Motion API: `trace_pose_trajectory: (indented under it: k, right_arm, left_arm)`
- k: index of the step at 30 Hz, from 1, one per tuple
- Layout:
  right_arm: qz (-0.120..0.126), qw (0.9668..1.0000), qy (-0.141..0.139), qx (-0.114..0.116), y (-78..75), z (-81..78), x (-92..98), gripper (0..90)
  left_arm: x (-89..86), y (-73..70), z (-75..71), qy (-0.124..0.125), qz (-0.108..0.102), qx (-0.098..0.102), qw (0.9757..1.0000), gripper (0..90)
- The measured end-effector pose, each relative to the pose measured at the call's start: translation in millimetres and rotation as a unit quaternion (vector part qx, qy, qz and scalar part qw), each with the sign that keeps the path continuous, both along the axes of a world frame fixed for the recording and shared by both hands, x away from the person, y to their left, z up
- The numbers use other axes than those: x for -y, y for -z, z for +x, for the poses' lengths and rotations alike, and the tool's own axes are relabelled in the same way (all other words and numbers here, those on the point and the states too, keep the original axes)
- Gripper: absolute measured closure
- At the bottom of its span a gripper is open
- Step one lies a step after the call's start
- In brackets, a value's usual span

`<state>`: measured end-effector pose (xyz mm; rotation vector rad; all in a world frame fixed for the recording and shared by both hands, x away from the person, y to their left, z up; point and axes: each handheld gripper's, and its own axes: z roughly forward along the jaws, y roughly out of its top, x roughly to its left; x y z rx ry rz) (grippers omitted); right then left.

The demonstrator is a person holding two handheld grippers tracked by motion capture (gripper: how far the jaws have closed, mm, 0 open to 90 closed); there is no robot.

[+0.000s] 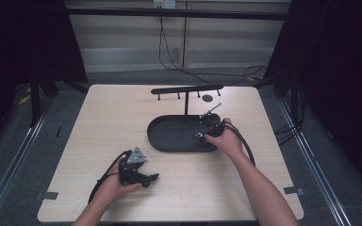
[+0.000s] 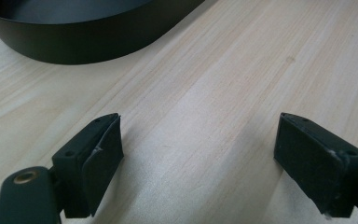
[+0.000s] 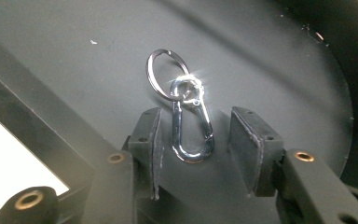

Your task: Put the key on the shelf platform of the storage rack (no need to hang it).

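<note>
**Carabiner clip lying in the tray between parted jaws**

While the person's right forearm runs up from the lower right of the high view, the right gripper sits right of centre, tipped down over the right end of the black oval tray. Left hand and left gripper rest on the wooden table at lower left, well apart from the tray, with a cable looping back toward the sleeve. Behind the tray, a black rack with short pegs stands on a post in the upper middle of the frame. Cables cross the floor beyond the table.

Left gripper view: the left gripper has its jaws spread wide over bare wood, nothing between them. A curved wall of the tray fills the upper left corner.

Right gripper view: the right gripper has its jaws narrowly parted. A silver carabiner clip lies on the tray floor between them at frame centre, with a gap visible on each side. Its key ring extends toward the upper middle. One dark bar of the rack crosses the left edge.
</note>
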<state>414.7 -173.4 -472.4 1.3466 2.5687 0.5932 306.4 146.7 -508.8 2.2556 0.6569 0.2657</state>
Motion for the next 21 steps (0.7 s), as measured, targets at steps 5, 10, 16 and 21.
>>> trace_pose_trajectory:
  k: [5,10,16,21]
  right_arm:
    - [0.001,1.0000,0.006,0.002,-0.3,0.0,0.8,45.7]
    - [0.002,1.0000,0.007,0.006,-1.8,-1.1,0.9,37.6]
    - [0.001,0.9998,0.006,0.017,-5.7,-2.7,2.6,32.4]
    - [-0.001,0.9998,0.007,0.019,-7.9,-3.6,3.9,29.1]
  left_arm:
    - [0.0,0.0,0.0,0.000,0.000,0.000,1.0000,14.9]
    - [0.0,0.0,-0.1,0.000,0.000,-0.001,1.0000,14.9]
    - [0.0,0.0,-0.2,-0.001,0.000,-0.001,1.0000,14.9]
    - [0.0,0.0,0.0,0.000,0.000,0.000,1.0000,14.9]
